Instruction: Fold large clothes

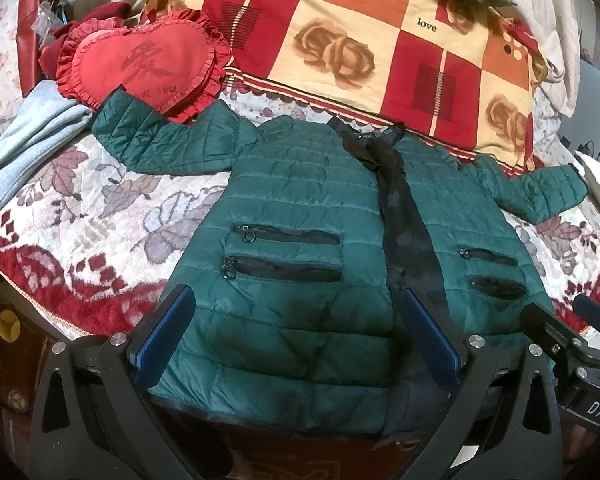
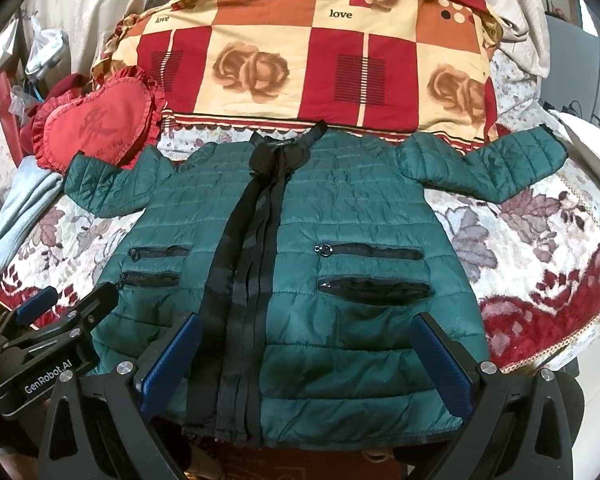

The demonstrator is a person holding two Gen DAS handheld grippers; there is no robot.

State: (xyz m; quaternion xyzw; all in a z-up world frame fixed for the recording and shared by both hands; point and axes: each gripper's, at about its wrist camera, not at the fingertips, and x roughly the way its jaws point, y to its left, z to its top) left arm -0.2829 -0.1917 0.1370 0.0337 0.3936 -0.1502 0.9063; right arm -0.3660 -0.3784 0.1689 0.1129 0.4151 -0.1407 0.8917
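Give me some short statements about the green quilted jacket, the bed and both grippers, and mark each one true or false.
1. The green quilted jacket lies spread flat with both sleeves out. True.
2. The left gripper is shut on the hem. False: its jaws stand open, holding nothing.
3. The red heart-shaped cushion touches one sleeve. True.
4. The right gripper is open. True.
5. The jacket's black front strip is folded under. False: it faces up.
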